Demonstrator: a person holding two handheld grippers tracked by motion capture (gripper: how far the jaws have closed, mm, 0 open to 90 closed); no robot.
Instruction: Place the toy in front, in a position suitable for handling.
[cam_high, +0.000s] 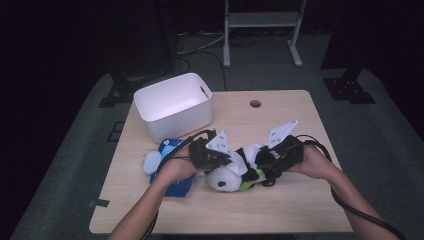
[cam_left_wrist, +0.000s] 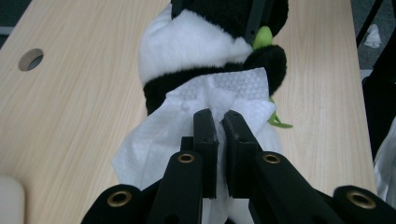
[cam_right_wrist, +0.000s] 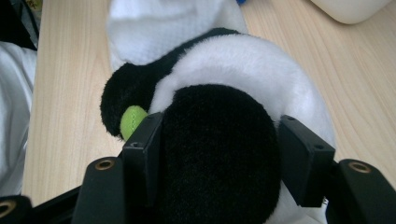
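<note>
Near the table's (cam_high: 280, 200) middle, the left gripper (cam_left_wrist: 219, 122) is pinching a tissue (cam_left_wrist: 187, 121) against the toy panda (cam_right_wrist: 233, 70), while the right gripper (cam_right_wrist: 219, 140) is seemingly clamping its black limb.

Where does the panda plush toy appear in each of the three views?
High view: the panda plush toy lies low at centre, between both grippers.
Left gripper view: top centre, behind the white tissue pinched in the jaws.
Right gripper view: centre, a black limb between the jaws.
Shared landmark: the green patch.
</note>
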